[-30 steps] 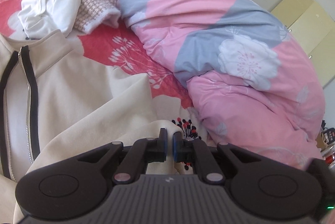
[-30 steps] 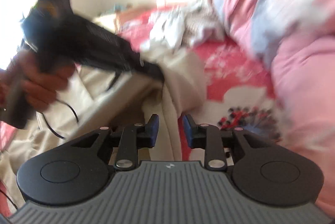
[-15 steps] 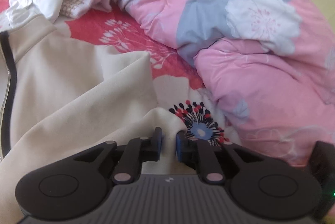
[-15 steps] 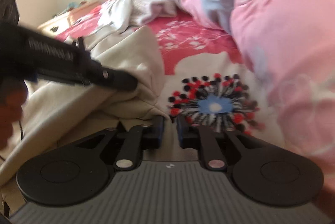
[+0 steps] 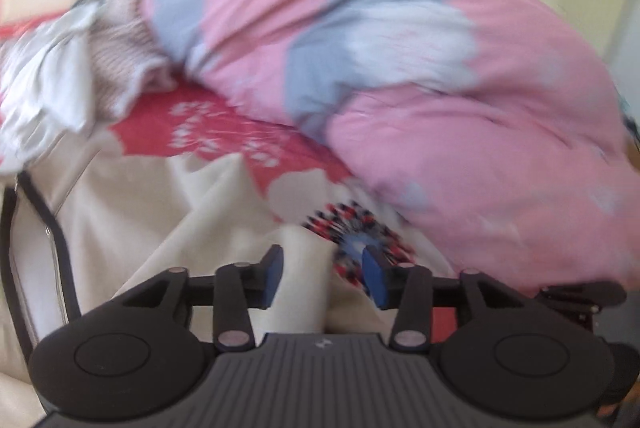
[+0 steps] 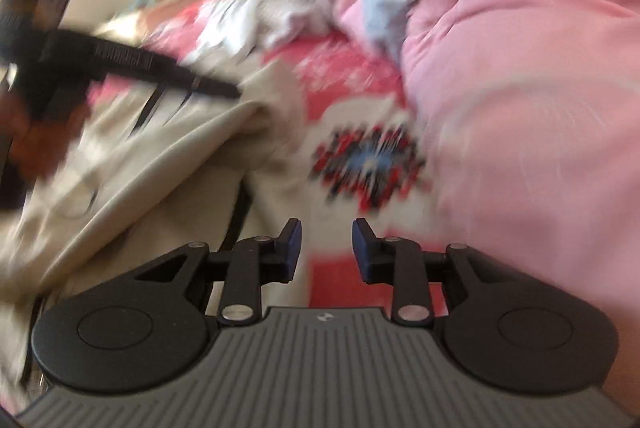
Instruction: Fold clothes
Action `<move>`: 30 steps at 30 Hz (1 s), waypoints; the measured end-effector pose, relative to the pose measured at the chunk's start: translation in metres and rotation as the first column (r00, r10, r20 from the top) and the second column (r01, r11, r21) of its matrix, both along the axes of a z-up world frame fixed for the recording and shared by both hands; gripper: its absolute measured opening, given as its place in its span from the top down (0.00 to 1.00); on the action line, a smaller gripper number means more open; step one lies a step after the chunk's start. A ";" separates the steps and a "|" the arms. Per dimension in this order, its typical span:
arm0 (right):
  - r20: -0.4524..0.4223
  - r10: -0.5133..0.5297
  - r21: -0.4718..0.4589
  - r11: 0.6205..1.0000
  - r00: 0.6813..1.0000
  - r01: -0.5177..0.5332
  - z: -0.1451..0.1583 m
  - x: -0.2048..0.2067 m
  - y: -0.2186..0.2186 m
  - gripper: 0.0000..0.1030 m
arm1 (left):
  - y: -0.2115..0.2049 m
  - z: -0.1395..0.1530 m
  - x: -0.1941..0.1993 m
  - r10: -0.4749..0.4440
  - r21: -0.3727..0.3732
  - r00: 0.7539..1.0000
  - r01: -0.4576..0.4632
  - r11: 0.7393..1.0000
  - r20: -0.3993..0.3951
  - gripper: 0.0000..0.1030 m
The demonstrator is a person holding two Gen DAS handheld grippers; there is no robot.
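Observation:
A cream jacket (image 5: 120, 228) with black zip trim lies spread on the bed; the right wrist view shows it too (image 6: 160, 168). My left gripper (image 5: 323, 278) hovers over the jacket's edge. Its jaws are opening, and a raised fold of cream cloth stands loose between them, clear of the right pad. My right gripper (image 6: 327, 250) is over the red-and-white sheet just right of the jacket. Its jaws are opening too, with nothing between them. In the right wrist view the left gripper (image 6: 120, 64) reaches in from the left, held by a hand. Both views are motion-blurred.
A bulky pink-and-grey floral quilt (image 5: 400, 68) fills the right side of the bed (image 6: 520, 108). A heap of white and knitted clothes (image 5: 60, 88) lies at the back left. The red floral sheet (image 5: 224, 132) shows between the jacket and the quilt.
The left jaws, shut on the cream cloth before, have come apart and the fold stands free. The right jaws have widened and shifted off the jacket's edge onto the sheet. Both views shifted.

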State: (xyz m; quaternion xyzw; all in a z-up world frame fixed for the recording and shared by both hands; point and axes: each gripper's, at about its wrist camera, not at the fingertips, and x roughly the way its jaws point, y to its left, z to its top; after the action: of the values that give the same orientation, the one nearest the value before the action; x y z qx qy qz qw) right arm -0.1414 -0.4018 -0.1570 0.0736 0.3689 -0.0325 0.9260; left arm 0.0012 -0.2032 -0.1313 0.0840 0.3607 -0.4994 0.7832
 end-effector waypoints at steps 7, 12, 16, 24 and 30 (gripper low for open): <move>-0.043 0.208 -0.038 0.977 0.977 -0.210 -0.001 -0.021 0.048 0.75 | 0.001 -0.015 0.007 0.031 0.014 0.996 -0.030 0.999 -0.078 0.54; -0.226 0.242 0.062 0.970 0.944 -0.234 -0.032 -0.029 0.054 0.75 | 0.009 -0.013 0.013 0.061 0.012 0.994 -0.060 0.998 -0.094 0.56; -0.234 0.220 0.079 0.975 0.947 -0.207 -0.013 -0.040 0.045 0.75 | 0.020 -0.001 -0.008 -0.126 0.024 0.982 0.131 0.991 -0.141 0.55; -0.289 0.072 0.230 0.973 0.955 -0.004 -0.025 -0.058 0.026 0.73 | 0.017 -0.033 -0.135 -0.518 0.288 0.853 0.511 0.810 -0.055 0.55; -0.323 0.082 0.184 0.983 0.943 -0.022 -0.032 -0.062 0.035 0.89 | 0.019 -0.040 -0.135 -0.431 0.290 0.897 0.439 0.850 -0.097 0.55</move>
State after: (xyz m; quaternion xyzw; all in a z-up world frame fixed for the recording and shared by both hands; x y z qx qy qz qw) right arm -0.2033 -0.3667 -0.1892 0.1398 0.5213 0.0134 0.8417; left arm -0.1343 -0.1839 -0.1713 0.2759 0.4158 -0.6031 0.6223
